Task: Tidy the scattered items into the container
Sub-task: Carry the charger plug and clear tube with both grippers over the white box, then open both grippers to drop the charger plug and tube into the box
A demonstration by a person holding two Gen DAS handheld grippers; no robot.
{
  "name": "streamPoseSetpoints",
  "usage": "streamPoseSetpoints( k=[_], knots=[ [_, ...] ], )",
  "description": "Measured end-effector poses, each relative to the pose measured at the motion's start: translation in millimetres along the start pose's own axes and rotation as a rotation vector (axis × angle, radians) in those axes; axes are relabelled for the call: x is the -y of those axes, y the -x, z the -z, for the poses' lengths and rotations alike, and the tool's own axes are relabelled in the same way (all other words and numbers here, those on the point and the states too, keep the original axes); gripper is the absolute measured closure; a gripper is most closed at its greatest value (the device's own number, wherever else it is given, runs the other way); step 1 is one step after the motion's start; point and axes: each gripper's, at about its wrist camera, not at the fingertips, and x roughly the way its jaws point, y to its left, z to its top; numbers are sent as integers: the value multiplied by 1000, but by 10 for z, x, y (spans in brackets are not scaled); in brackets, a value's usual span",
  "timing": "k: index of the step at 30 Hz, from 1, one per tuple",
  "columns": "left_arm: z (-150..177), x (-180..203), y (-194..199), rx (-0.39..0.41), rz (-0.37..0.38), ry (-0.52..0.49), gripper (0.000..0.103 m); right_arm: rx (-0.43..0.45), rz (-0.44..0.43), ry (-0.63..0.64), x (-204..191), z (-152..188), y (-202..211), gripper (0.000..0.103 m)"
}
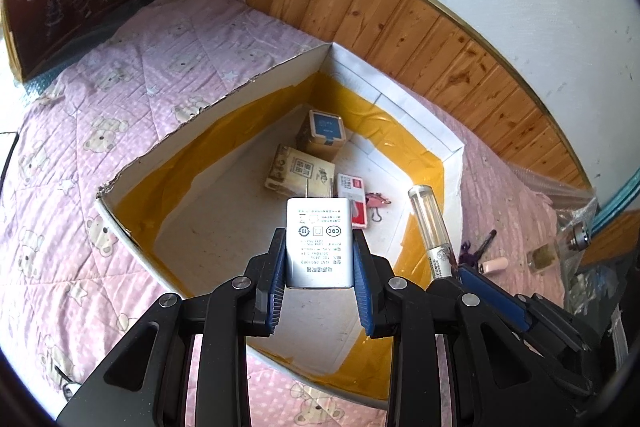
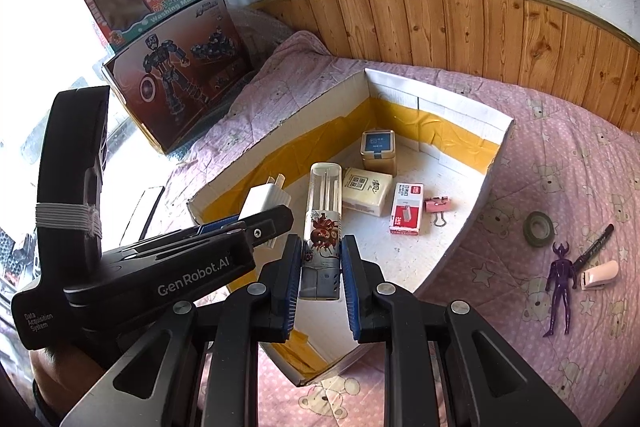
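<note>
Left hand-held gripper: I clamp the charger, directly above the box.
Right hand-held gripper: I grip the tube, long axis pointing boxward.

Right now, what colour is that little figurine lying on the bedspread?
Purple figurine, seen best from the right wrist view.

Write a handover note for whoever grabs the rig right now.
Left gripper: shut on the white charger, over the box.
Right gripper: shut on the clear tube, also over the box.
Done, in the box: tin, tissue pack, staple box, pink clip.
Left: drop both, then from the quilt collect tape roll, purple figure, pen, pink stapler.
</note>
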Motion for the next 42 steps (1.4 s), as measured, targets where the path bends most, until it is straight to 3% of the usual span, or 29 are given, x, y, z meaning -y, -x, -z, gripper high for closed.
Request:
streamPoseSetpoints(
  k=[12,22,42],
  knots=[
    [-20,-115,-184,-38,-58,36,72,-59,-2,7,-10,35,-223,82],
    [-54,-193,-218,-46,-42,83,72,-97,-2,4,27,73,-311,82],
    [-110,-202,-238,-37,-78,63,72,-150,-16,2,35,213,-409,82]
  ],
)
